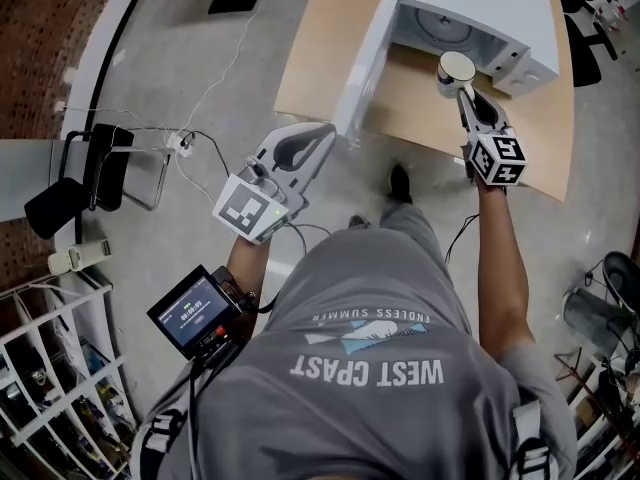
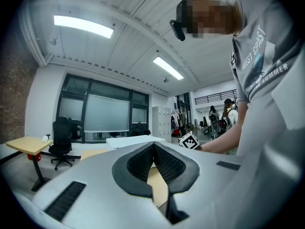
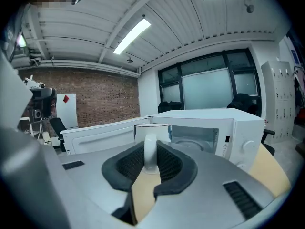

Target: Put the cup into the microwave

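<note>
A white cup (image 1: pixel 455 69) hangs over the wooden table (image 1: pixel 310 58), just in front of the open white microwave (image 1: pixel 480 13). My right gripper (image 1: pixel 463 92) is shut on the cup's handle (image 3: pixel 149 152), and the cup's body (image 3: pixel 151 130) stands upright past the jaws. The microwave's cavity (image 3: pixel 195 138) with its round turntable shows behind the cup, slightly to the right. The microwave door (image 1: pixel 362 63) is swung out to the left. My left gripper (image 1: pixel 322 136) is shut and empty, off the table's near-left edge close to the door's end; its pads (image 2: pixel 162 163) meet.
A person's legs and a shoe (image 1: pixel 398 181) stand at the table's near edge. A black chair (image 1: pixel 85 173) and cables lie on the floor at left, a white rack (image 1: pixel 50 368) at bottom left. In the left gripper view other people (image 2: pixel 224 116) stand far off.
</note>
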